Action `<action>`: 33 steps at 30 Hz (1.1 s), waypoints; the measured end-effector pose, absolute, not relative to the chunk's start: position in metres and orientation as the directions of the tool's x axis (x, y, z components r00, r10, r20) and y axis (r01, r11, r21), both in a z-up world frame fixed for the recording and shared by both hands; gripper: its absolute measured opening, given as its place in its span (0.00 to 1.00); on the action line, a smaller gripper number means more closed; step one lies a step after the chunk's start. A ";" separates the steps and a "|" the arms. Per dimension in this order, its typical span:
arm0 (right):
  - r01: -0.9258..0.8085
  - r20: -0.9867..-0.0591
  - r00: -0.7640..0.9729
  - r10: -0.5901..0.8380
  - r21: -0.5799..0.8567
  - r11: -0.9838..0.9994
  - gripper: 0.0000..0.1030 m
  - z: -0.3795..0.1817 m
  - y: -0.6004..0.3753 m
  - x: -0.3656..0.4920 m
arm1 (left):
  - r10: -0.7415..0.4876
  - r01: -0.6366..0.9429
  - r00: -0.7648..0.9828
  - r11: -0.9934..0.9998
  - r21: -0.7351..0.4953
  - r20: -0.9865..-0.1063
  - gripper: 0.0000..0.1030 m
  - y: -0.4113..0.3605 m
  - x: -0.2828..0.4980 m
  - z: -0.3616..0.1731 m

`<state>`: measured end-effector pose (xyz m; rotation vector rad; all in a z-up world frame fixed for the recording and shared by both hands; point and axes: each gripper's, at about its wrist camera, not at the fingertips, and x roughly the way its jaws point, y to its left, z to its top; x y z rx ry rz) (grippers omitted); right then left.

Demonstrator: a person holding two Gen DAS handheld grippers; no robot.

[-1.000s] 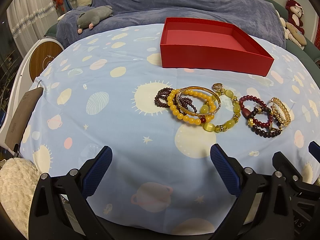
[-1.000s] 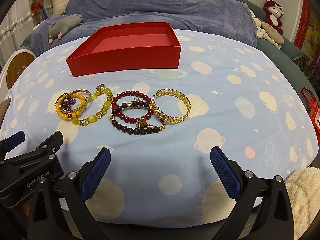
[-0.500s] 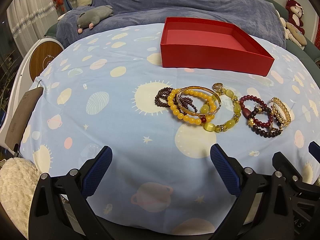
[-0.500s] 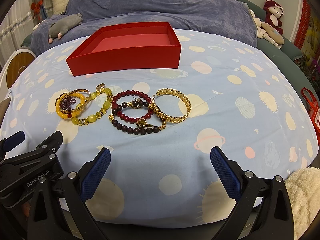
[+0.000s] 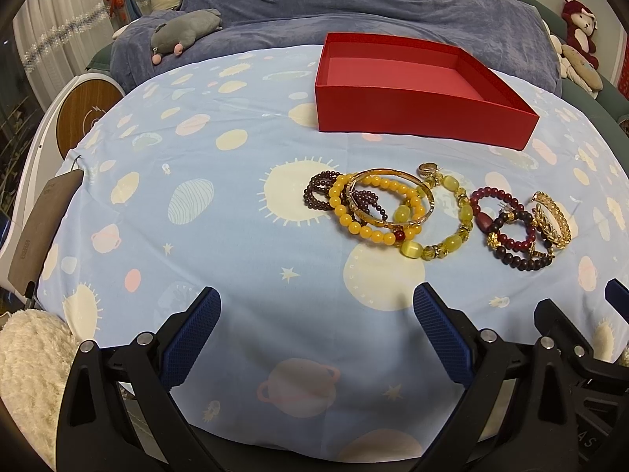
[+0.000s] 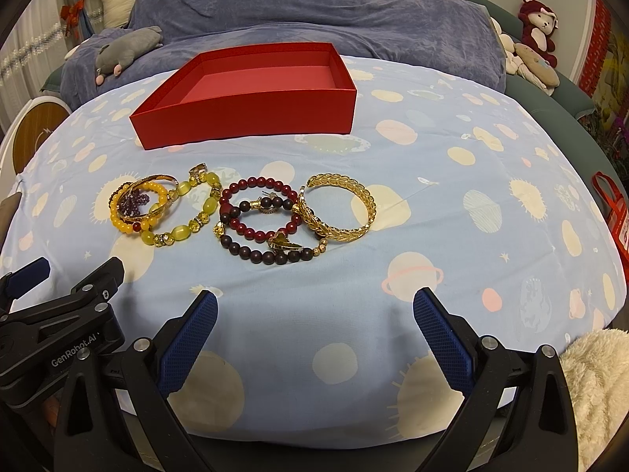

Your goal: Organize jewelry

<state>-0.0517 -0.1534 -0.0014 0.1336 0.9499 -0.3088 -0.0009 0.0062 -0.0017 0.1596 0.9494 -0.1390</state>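
An empty red box [image 5: 416, 90] [image 6: 251, 98] stands at the back of the table. In front of it lies a row of bracelets: a yellow bead bracelet [image 5: 373, 216] [image 6: 135, 206] with a gold bangle [image 5: 393, 196] and purple beads, a green bead bracelet [image 5: 452, 232] [image 6: 188, 220], red and dark bead bracelets [image 5: 507, 232] [image 6: 259, 220], and a gold cuff [image 5: 552, 218] [image 6: 342, 206]. My left gripper [image 5: 314, 330] and right gripper [image 6: 314, 330] hover open near the table's front edge, both short of the bracelets and holding nothing.
A light blue planet-print cloth [image 5: 220, 212] covers the table. Behind it is a sofa under a blue blanket [image 6: 314, 4] with plush toys [image 5: 184, 31] [image 6: 538, 27]. A fluffy cream throw [image 6: 597, 385] lies at the front edge.
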 end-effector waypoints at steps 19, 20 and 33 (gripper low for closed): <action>0.372 -0.849 0.510 -0.140 0.071 0.925 0.93 -0.002 -0.192 -0.026 | -0.106 0.123 0.535 0.991 -0.046 -0.838 0.92 0.034 0.027 -0.004; 0.375 -0.849 0.510 -0.138 0.075 0.924 0.93 -0.003 -0.194 -0.022 | -0.108 0.119 0.531 0.992 -0.052 -0.841 0.92 0.034 0.029 -0.005; 0.371 -0.847 0.523 -0.095 0.126 0.920 0.75 -0.014 -0.200 0.013 | -0.132 0.107 0.509 0.990 -0.089 -0.851 0.92 0.038 0.042 -0.010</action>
